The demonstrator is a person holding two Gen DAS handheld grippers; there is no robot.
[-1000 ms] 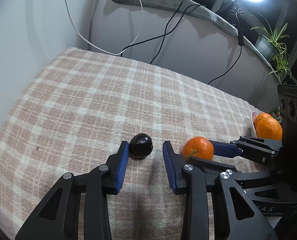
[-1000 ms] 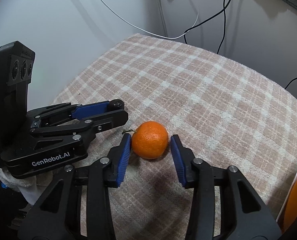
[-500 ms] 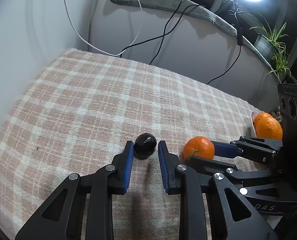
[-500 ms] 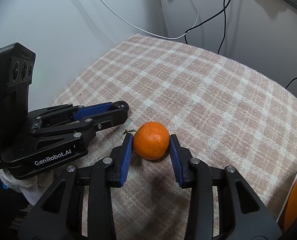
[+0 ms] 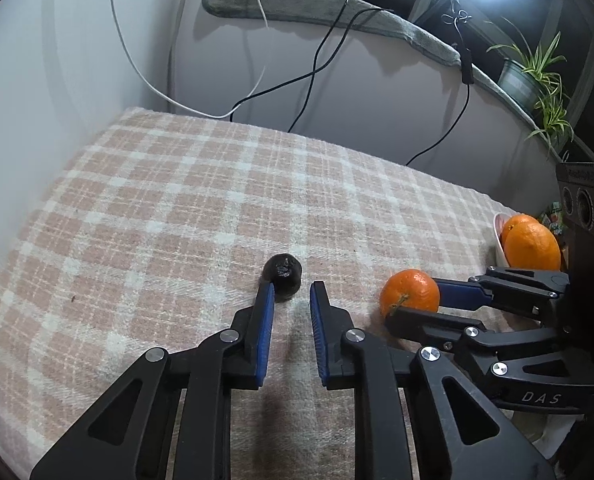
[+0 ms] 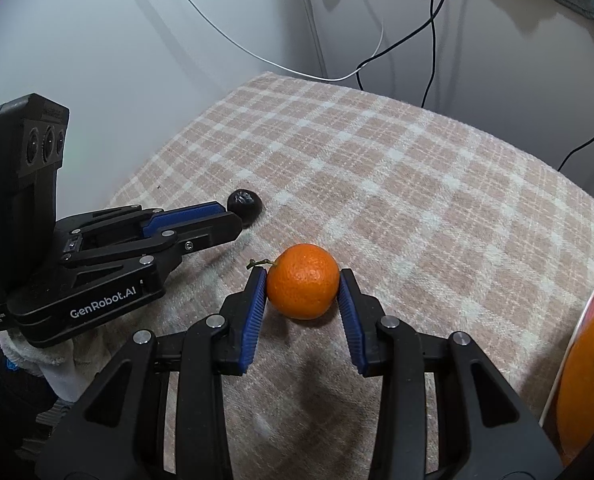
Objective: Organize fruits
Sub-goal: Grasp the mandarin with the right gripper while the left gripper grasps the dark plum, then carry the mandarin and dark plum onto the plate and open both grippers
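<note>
A small dark fruit (image 5: 282, 280) lies on the checked cloth (image 5: 177, 208), just past the tips of my left gripper (image 5: 291, 294). The left jaws are narrowed, with a gap between them, and the fruit is not held. It also shows in the right wrist view (image 6: 244, 205), in front of the left gripper (image 6: 221, 216). My right gripper (image 6: 301, 282) is shut on a stemmed mandarin (image 6: 301, 281), both blue pads touching its sides, low on the cloth. The mandarin (image 5: 409, 293) and right gripper (image 5: 449, 296) show at the right of the left wrist view.
A white plate (image 5: 497, 236) with two oranges (image 5: 532, 246) stands at the cloth's right edge; it shows at the far right of the right wrist view (image 6: 577, 344). Cables (image 5: 317, 64) hang on the wall behind. A potted plant (image 5: 537, 80) stands at the back right.
The left jaws narrowed and drew back, leaving the dark fruit just beyond their tips, slightly left. The right jaws closed onto the mandarin.
</note>
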